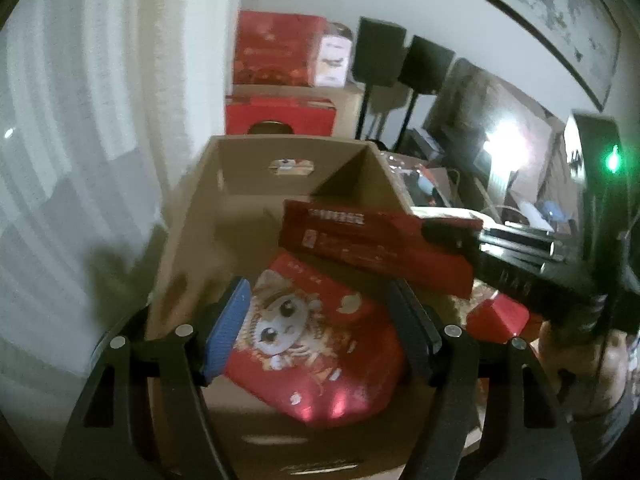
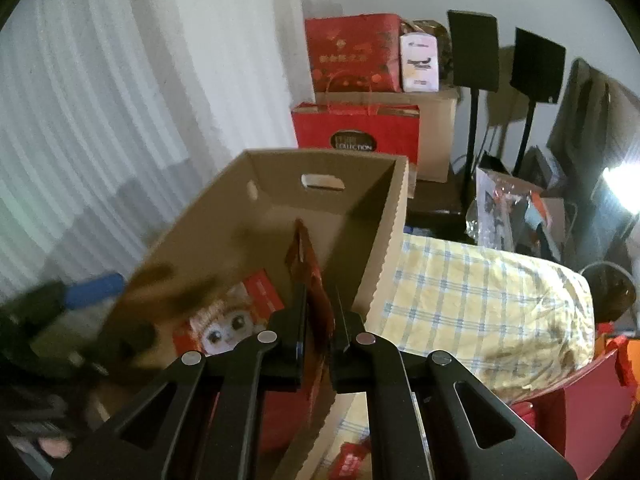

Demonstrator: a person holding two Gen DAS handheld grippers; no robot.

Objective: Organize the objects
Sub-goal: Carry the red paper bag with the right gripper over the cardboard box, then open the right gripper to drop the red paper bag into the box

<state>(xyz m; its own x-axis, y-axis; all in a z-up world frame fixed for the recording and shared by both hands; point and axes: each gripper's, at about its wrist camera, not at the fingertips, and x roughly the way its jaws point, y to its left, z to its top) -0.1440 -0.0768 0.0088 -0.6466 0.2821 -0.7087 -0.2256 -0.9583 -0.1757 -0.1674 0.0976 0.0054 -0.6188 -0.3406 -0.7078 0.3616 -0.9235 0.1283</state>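
- Your left claw (image 1: 320,328) has its jaws apart, nothing pinched; blue pad (image 1: 226,330) on one finger shows.
- Between and below those fingers lies a red cartoon packet (image 1: 320,352), resting inside the cardboard box (image 1: 248,184). Fingers aren't pressing it.
- Your right claw (image 2: 318,344) is clamped on a flat red box (image 2: 310,276), held edge-on in the right wrist view.
- In the left wrist view that same flat red box (image 1: 376,244) sticks over the cardboard box's right wall, tilted, above the cartoon packet; the right claw (image 1: 452,236) grips its right end.
- Your hand (image 1: 576,360) shows at the right edge under that claw, blurred.
- The cardboard box (image 2: 280,216) is open-topped with a handle slot (image 2: 322,182) in the far wall. The cartoon packet (image 2: 228,320) sits at its near end.
- Just right of the box lies a yellow checked cloth (image 2: 480,288).
- Behind the box: red gift bag (image 2: 356,132), a bigger red box (image 2: 352,52) on a brown carton (image 2: 436,136), two black stands (image 2: 474,52).
- White curtain (image 2: 100,120) on the left.
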